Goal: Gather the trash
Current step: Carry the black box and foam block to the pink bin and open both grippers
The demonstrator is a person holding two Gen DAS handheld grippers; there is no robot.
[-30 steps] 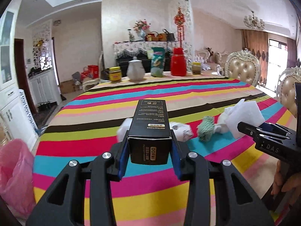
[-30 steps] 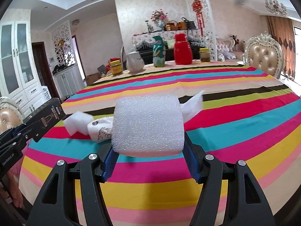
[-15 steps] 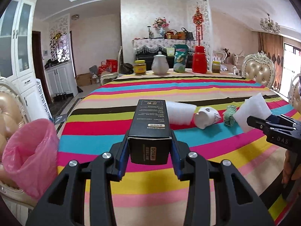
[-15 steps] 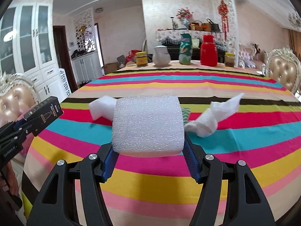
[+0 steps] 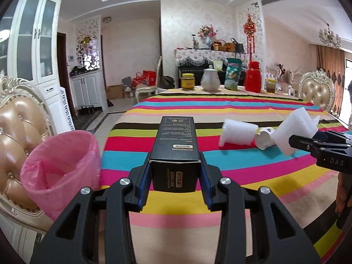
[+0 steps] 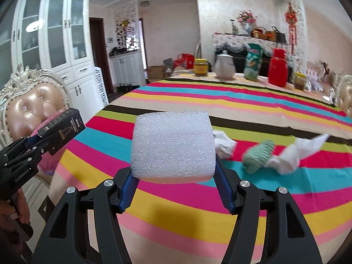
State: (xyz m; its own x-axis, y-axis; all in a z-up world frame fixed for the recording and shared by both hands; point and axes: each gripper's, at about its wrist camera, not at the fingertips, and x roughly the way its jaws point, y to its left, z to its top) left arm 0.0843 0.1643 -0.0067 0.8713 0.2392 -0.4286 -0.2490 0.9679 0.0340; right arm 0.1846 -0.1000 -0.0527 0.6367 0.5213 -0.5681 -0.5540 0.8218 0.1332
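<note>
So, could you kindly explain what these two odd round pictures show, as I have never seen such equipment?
No robot here: a person holds handheld tongs in each hand, each carrying a wide-angle camera looking along its fingers. One picture is from the left tongs, clamped on a black carton; the other is from the right tongs, clamped on a white foam block. On the striped tablecloth lie a tipped white cup, a green yarn roll and crumpled tissue. A pink-lined bin stands beside the table.

Rough white foam block (image 6: 173, 145); matt black cardboard box (image 5: 176, 140).
</note>
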